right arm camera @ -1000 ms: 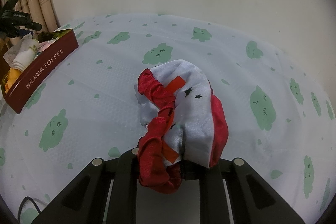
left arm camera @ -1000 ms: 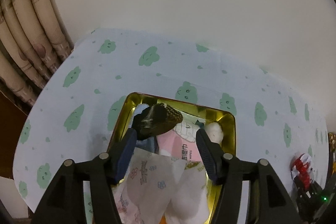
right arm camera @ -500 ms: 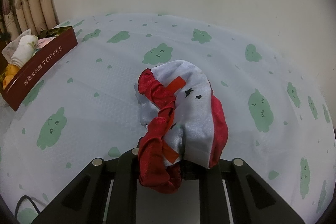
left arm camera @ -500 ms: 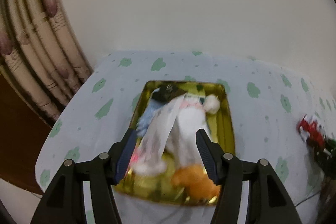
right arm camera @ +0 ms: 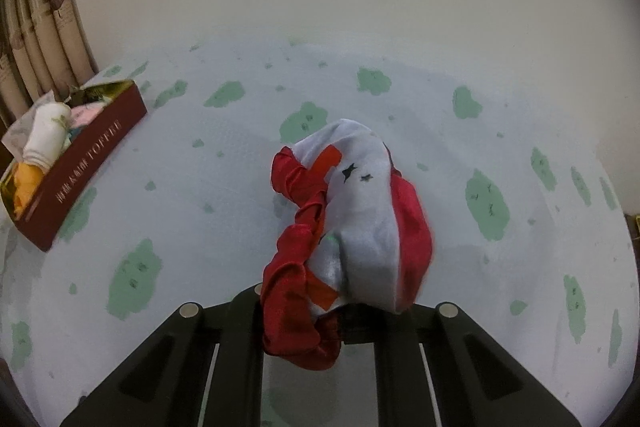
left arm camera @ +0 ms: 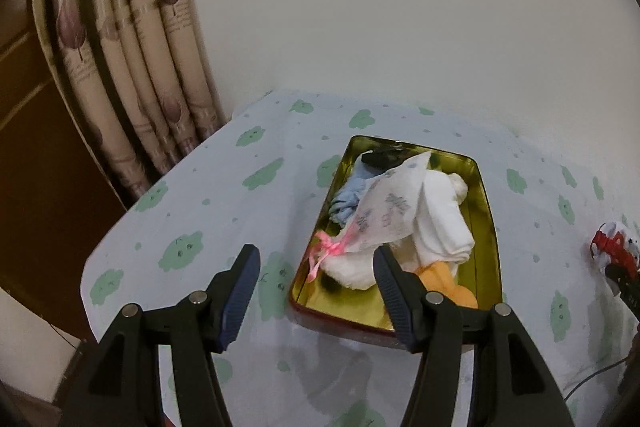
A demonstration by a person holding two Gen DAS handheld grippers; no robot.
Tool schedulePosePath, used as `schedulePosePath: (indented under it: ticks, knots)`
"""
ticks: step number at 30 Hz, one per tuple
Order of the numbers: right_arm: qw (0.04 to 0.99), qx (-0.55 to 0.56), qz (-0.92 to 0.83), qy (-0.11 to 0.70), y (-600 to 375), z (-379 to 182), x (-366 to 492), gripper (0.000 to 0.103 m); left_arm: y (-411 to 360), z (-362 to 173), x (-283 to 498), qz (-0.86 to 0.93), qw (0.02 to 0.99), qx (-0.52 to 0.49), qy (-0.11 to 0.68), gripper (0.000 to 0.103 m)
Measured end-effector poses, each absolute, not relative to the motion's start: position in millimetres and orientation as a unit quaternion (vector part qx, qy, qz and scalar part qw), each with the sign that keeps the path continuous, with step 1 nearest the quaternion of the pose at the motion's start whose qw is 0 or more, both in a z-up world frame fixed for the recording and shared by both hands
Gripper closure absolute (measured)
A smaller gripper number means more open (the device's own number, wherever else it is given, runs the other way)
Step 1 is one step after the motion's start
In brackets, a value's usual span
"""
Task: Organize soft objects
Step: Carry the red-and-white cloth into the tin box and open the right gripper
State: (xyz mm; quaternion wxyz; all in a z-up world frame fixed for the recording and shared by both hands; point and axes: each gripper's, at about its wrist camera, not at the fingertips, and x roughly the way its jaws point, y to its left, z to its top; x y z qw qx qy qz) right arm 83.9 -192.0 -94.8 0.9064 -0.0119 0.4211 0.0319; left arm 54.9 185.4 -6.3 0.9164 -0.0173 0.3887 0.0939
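On your left, your left gripper stands with its jaws wide apart and nothing between them, hanging over the near left edge of the toffee tin, which suggests its part of the sorting is done for now and it is keeping out of the way. The tin itself sits toward the left end of the table and is already well filled: a blue cloth, a printed pouch with a pink ribbon, a rolled white sock and something orange lie heaped together inside, with a dark item at the far end that you cannot make out clearly. Further right, well apart from the tin, your right gripper is clamped tight on the red and white satin cap, pinching a gathered fold at its near edge so the rest drapes forward over the fingers; the shadow under it suggests it hangs just clear of the cloth. The grip looks meant for carrying it left to the tin, the one soft thing in view not yet inside. The table wears a pale tablecloth with green cloud faces; a plain wall stands behind, and pleated curtains hang at the far left.
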Motion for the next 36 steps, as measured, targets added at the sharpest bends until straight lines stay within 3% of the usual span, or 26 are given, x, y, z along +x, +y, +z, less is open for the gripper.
schedulePosePath:
  ticks: [23,36]
  knots:
    - [0.908,-0.05,0.176,0.376,-38.0,-17.4,90.4,0.092,233.3,-18.2,61.0,0.116,0.907,-0.045,0.402,0.043]
    - [0.866,-0.043,0.293,0.403,75.3,-32.1,99.3,0.092,249.8,-17.8,61.4,0.137,0.905,-0.06,0.398,0.043]
